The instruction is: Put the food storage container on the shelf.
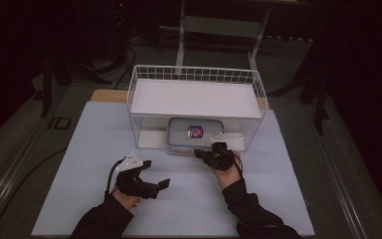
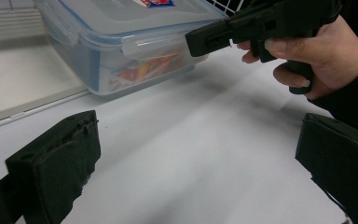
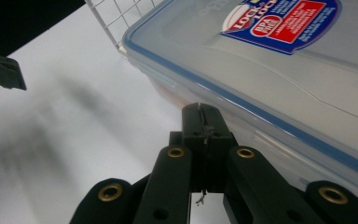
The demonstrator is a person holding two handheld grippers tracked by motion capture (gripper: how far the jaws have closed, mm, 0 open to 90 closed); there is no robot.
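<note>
From above, a pale blue tabletop point(image 1: 94, 149) fills the centre, a white wire basket point(image 1: 197, 107) holding a clear lidded plastic box point(image 1: 195, 133). In my left gripper view, my left gripper point(image 2: 196, 158) gapes wide; colourful packets show inside. In my right gripper view, my right gripper point(image 3: 204, 128) is pressed together beside the "LOCK" label point(image 3: 282, 19).

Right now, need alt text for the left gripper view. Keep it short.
A clear plastic lidded container with a blue seal sits at the edge of a white wire basket, while the right gripper, held in a hand, has its closed tip at the container's side latch. The left gripper is open over the white table.
</note>
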